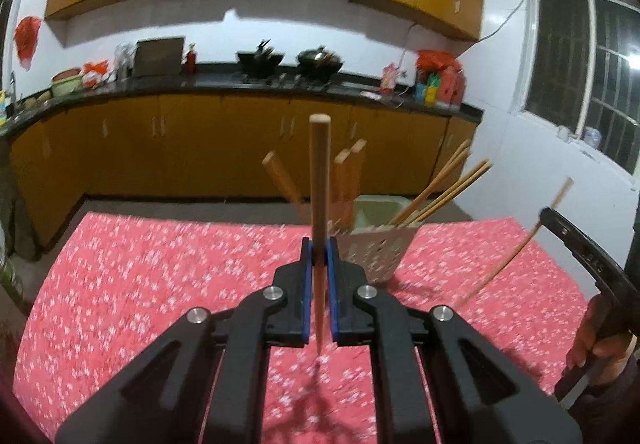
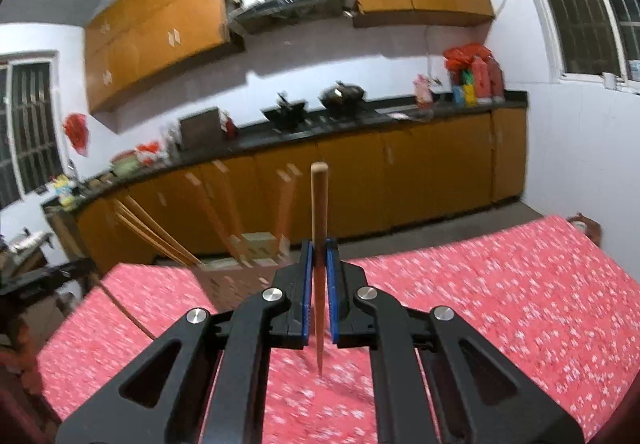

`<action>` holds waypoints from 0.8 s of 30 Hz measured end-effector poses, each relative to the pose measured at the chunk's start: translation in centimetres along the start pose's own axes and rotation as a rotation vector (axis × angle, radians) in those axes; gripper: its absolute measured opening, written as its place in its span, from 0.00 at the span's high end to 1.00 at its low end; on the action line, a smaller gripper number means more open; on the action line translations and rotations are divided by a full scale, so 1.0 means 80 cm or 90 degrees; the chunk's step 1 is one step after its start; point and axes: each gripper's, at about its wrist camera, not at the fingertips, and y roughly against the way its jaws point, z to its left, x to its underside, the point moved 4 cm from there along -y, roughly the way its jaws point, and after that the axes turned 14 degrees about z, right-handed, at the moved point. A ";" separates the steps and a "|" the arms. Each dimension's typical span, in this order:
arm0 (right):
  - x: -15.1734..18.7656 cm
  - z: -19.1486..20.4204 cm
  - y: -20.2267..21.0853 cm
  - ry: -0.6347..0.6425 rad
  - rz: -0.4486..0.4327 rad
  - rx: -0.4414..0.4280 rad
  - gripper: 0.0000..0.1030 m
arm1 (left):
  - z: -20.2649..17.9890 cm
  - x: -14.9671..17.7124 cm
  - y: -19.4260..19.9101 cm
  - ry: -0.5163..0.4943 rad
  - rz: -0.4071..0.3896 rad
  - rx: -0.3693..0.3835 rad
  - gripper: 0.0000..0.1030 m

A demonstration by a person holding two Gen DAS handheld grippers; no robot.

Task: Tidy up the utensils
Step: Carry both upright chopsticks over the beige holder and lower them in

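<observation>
Both tools are clamped on a wooden chopstick: left gripper (image 1: 319,256) holds one chopstick (image 1: 319,180) upright, right gripper (image 2: 319,258) another (image 2: 319,212). Ahead of the left gripper, slightly right, stands the utensil holder (image 1: 376,240); for the right gripper it lies ahead-left, so the left looks nearer.
</observation>
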 end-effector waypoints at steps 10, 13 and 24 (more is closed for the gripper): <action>-0.093 0.080 0.063 0.059 -0.177 -0.072 0.93 | -0.037 -0.081 0.047 0.008 -0.132 0.023 0.92; -0.124 0.087 0.074 0.058 -0.238 -0.066 0.93 | -0.039 -0.110 0.056 0.031 -0.173 0.025 0.92; -0.163 0.053 0.027 0.004 -0.279 -0.006 0.93 | -0.030 -0.152 0.031 0.074 -0.213 0.003 0.92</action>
